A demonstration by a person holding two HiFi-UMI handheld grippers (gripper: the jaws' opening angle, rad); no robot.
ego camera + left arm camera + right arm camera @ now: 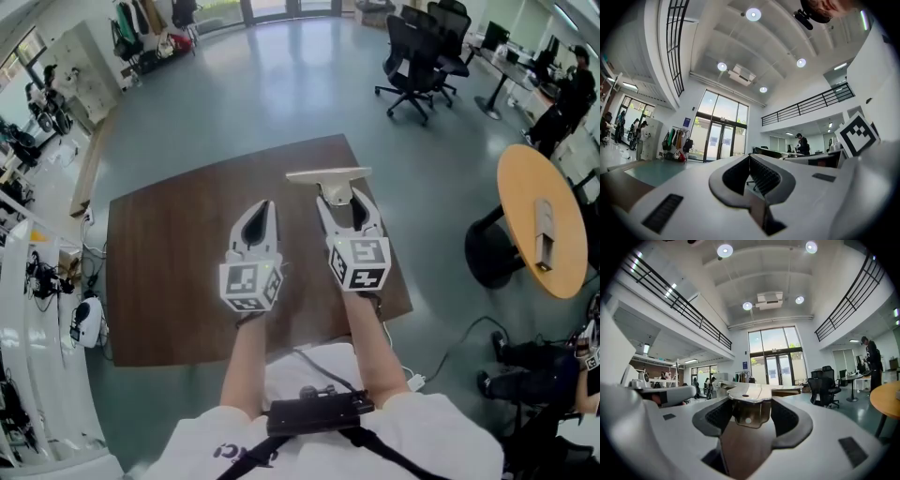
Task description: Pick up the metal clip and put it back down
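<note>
Standing at a brown table, a person in a white shirt holds a gripper out in each hand, side by side above the tabletop. The right gripper is clamped on the metal clip: its jaws stand wide apart with the clip's body wedged between the pads, and the clip's broad flat top sticks out past the jaw tips, toward the table's far edge. In the right gripper view the clip fills the gap between the jaws of the right gripper, its shiny lower plate hanging down and the brown of the table showing beneath it. Whether the clip is clear of the wood or touching it, I cannot tell. The left gripper sits just beside the right one, its jaws brought together at the tips with nothing between them; the left gripper view shows the same for the left gripper. Black office chairs and a round yellow table stand well apart from the work.
</note>
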